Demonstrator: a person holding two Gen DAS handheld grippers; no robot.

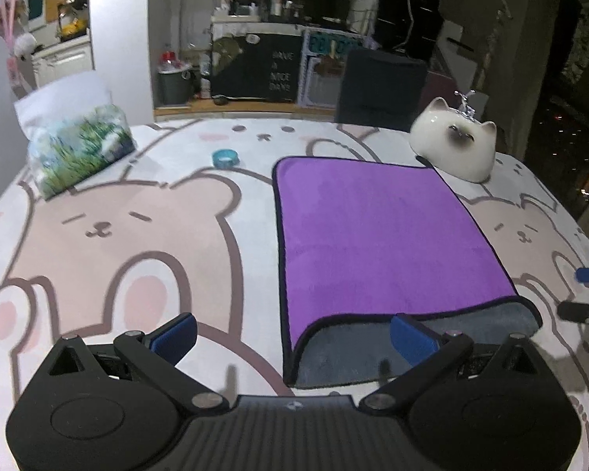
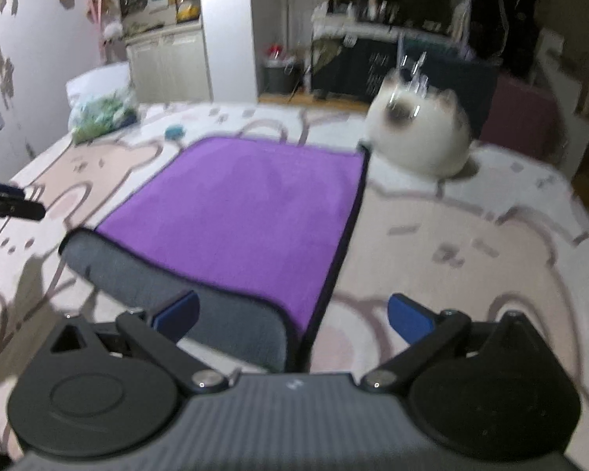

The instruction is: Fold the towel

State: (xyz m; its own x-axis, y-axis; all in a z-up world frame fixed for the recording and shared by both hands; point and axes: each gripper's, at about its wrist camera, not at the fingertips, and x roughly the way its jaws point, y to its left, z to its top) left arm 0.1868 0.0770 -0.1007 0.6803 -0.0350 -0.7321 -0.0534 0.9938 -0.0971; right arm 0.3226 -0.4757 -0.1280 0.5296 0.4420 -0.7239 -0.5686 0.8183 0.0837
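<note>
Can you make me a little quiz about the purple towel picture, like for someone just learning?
1. True or false: the left tool is clamped on the towel.
2. What colour is the towel's underside where its near edge lies unevenly? A) yellow B) grey C) red
3. Which object sits at the towel's far right corner?

Key
1. False. Both the left tool and the right tool are open and hold nothing.
2. B, grey.
3. The white cat-shaped figure; whether it touches the towel is unclear.
</note>
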